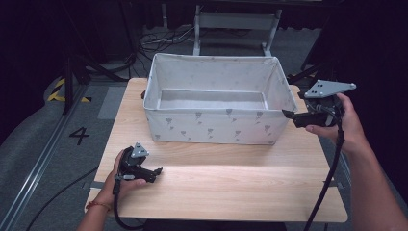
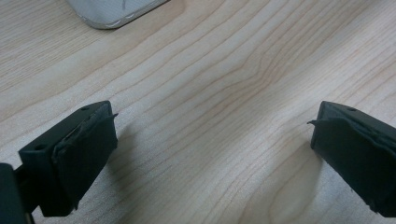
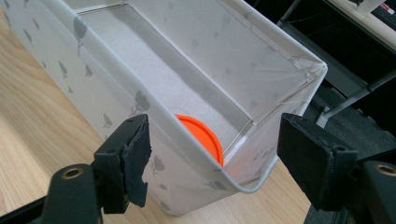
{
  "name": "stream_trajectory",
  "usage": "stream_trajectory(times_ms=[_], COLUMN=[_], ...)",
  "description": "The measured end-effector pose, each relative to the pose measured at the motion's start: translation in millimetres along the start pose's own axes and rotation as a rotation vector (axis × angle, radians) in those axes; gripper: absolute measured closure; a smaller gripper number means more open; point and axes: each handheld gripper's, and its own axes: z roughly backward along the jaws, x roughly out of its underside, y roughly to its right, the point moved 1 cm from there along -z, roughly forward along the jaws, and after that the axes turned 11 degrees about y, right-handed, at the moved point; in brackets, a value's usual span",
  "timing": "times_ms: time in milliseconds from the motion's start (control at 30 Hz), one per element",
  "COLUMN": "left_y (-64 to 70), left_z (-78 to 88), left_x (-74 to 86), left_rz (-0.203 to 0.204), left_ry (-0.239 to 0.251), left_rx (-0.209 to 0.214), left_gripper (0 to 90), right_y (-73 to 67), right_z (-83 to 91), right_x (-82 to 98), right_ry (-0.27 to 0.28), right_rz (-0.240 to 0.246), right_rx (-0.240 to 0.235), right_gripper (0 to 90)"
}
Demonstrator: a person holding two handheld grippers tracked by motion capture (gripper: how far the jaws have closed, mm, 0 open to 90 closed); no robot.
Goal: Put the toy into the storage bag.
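The left gripper (image 1: pixel 156 171) hangs spread over bare worktop (image 1: pixel 221 187), the fabric bin (image 1: pixel 219 127) well ahead. The right gripper (image 3: pixel 212 154), spread, straddles the bin's near corner rim; an orange disc (image 3: pixel 203 137) lies inside, just beyond it.

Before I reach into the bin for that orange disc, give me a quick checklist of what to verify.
1. Right gripper open: ok, jaws stand wide apart.
2. Orange disc located: ok, inside the bin, at the near corner in the right gripper view.
3. Disc's full shape and how it rests: cannot tell, the bin's wall hides most of it.
4. Right gripper above the rim: not ok, it sits beside the bin's end.
5. Left gripper out of the way: ok, open over bare table.
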Motion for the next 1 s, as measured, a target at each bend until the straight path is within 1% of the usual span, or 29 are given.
stream_trajectory(times_ms=[67, 233, 333, 467, 500, 533, 600, 633, 667, 700, 767, 800, 833, 900, 1000], left_y=[0.6, 0.6, 0.6, 0.4, 0.6, 0.0, 0.6, 0.0, 0.6, 0.6, 0.6, 0.0, 0.6, 0.6, 0.6], left_z=[0.0, 0.0, 0.0, 0.0, 0.0, 0.0, 0.0, 0.0, 0.0, 0.1, 0.0, 0.0, 0.1, 0.0, 0.0], left_x=[0.2, 0.2, 0.2, 0.1, 0.2, 0.0, 0.2, 0.0, 0.2, 0.2, 0.2, 0.0, 0.2, 0.2, 0.2], left_rz=[0.008, 0.008, 0.008, 0.005, 0.007, 0.000, 0.008, 0.000, 0.008, 0.007, 0.008, 0.000, 0.008, 0.008, 0.008], left_ry=[-0.003, -0.002, -0.002, -0.001, -0.002, 0.000, -0.002, 0.000, -0.002, -0.003, -0.002, 0.000, -0.002, -0.002, -0.002], left_rx=[0.006, 0.006, 0.005, 0.004, 0.005, 0.000, 0.005, 0.000, 0.005, 0.005, 0.005, 0.000, 0.005, 0.005, 0.005], left_gripper=[0.7, 0.7, 0.7, 0.7, 0.7, 0.7, 0.7, 0.7, 0.7, 0.7, 0.7, 0.7, 0.7, 0.7, 0.7], right_y=[-3.8, -13.4, -17.2, -21.8, -23.4, -24.8, -27.6, -28.5, -29.7, -30.8, -33.1, -34.5, -36.2, -38.8, -44.5], right_z=[0.9, 5.5, 8.1, 9.7, 9.6, 9.3, 8.6, 8.4, 7.5, 6.9, 5.7, 5.0, 4.4, 2.5, -2.5], right_x=[3.8, 15.2, 21.4, 28.2, 30.9, 33.8, 40.4, 42.6, 46.4, 49.2, 55.1, 57.8, 60.6, 66.6, 79.3], right_ry=[-0.004, 0.000, 0.009, 0.012, 0.007, 0.007, 0.004, 0.003, -0.003, -0.006, -0.008, -0.012, -0.011, -0.015, -0.022], right_rz=[0.006, 0.022, 0.018, 0.025, 0.029, 0.028, 0.028, 0.027, 0.024, 0.026, 0.022, 0.029, 0.027, 0.024, 0.015], right_rx=[-0.006, 0.014, 0.011, 0.014, 0.016, 0.013, 0.012, 0.015, 0.015, 0.015, 0.004, 0.010, 0.014, 0.001, -0.005], right_gripper=[24.4, 23.4, 23.1, 22.3, 22.0, 22.0, 22.0, 22.0, 22.0, 21.9, 22.0, 21.9, 21.9, 21.8, 21.8])
